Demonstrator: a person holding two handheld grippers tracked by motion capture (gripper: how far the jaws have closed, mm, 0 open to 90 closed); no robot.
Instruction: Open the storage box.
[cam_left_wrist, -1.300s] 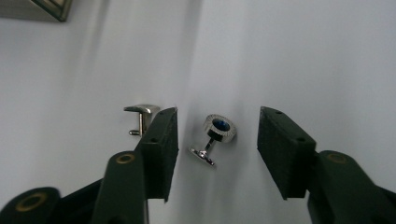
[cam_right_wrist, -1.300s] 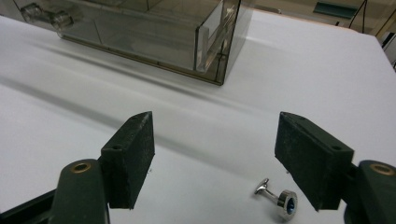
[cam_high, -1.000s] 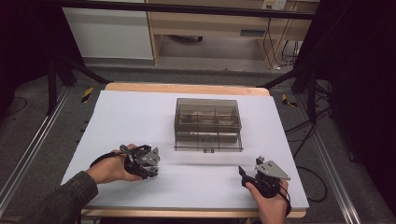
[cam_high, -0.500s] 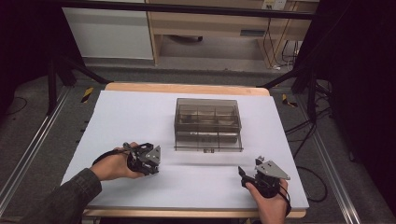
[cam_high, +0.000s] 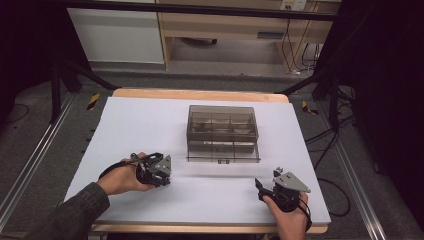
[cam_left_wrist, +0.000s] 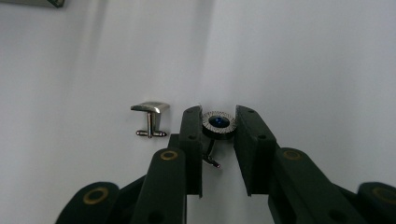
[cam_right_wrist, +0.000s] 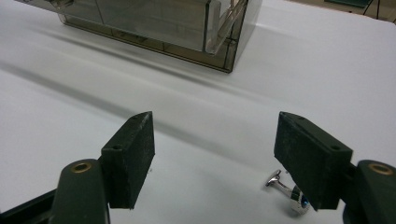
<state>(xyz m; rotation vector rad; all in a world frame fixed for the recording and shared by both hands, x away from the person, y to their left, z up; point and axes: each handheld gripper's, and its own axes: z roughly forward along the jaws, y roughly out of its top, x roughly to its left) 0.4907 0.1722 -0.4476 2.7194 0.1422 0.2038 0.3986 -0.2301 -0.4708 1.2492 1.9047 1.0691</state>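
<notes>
- A person at a white bench (cam_high: 150, 120) holds a tool in each hand, both on the near side of the smoky plastic box (cam_high: 222, 131) at the bench's middle.
- The left tool (cam_left_wrist: 218, 127), near and to the left of the box, has just been closing: its jaws now pinch the round, blue-centred cufflink (cam_left_wrist: 218, 124) by the rim, the link's post hanging below between the jaws.
- A second, silver cufflink (cam_left_wrist: 150, 118) lies on the white surface just left of that grip, apart from the jaws.
- The right tool (cam_right_wrist: 215, 161), near and to the right of the box, stands wide with nothing between its pads.
- A third cufflink (cam_right_wrist: 287, 190) lies on the bench at the foot of the right tool's right-hand jaw, partly hidden by it, well short of the box.
</notes>
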